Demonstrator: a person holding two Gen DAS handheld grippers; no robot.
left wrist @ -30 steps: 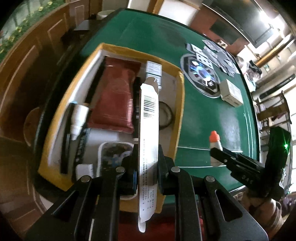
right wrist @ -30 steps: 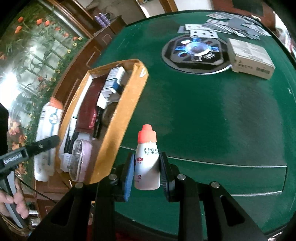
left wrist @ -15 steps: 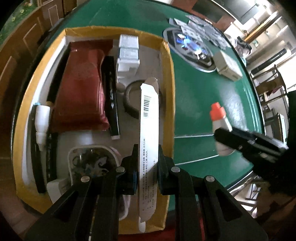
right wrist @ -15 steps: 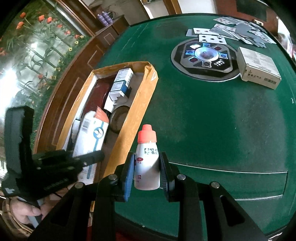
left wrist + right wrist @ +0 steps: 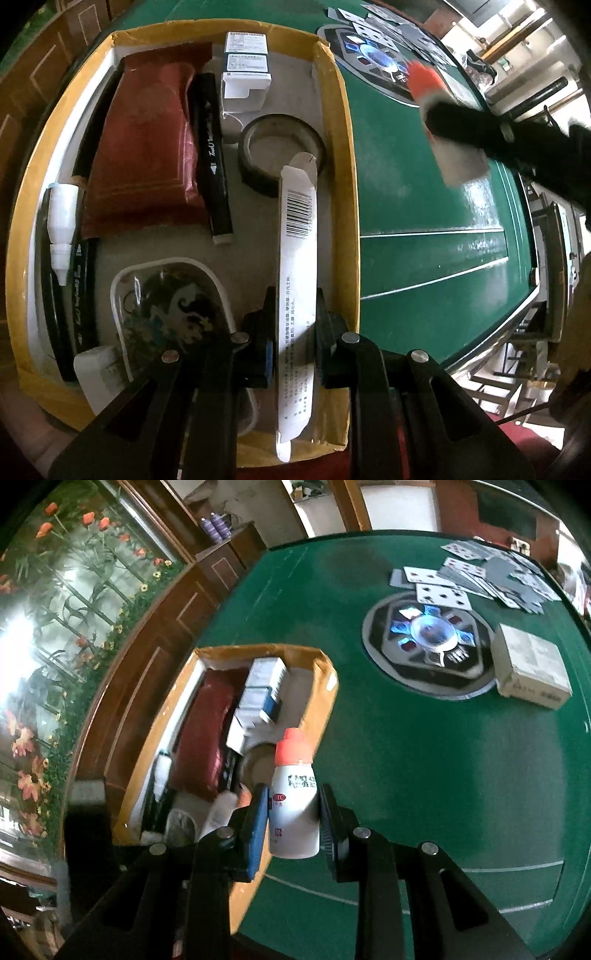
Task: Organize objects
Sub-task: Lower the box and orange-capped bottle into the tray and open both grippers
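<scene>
My left gripper (image 5: 293,338) is shut on a long white tube (image 5: 297,258) with a barcode, held low inside the yellow cardboard box (image 5: 347,155) along its right wall, tip over a roll of black tape (image 5: 282,153). My right gripper (image 5: 293,819) is shut on a small white bottle with an orange cap (image 5: 294,794), held above the green table (image 5: 424,757) at the box's (image 5: 325,694) right rim. In the left wrist view that bottle (image 5: 439,122) shows blurred at upper right. A dark red pouch (image 5: 144,151), a black marker (image 5: 214,162) and white cartons (image 5: 245,68) lie in the box.
A patterned dish (image 5: 166,314) and a white dropper bottle (image 5: 62,225) also lie in the box. On the felt stand a round black centre panel (image 5: 428,646), scattered playing cards (image 5: 480,576) and a white carton (image 5: 528,670). A wooden rail (image 5: 147,646) runs left of the table.
My left gripper has sunk into the box with the tube. My right gripper has carried the bottle leftward, from over the felt to the box's right rim.
</scene>
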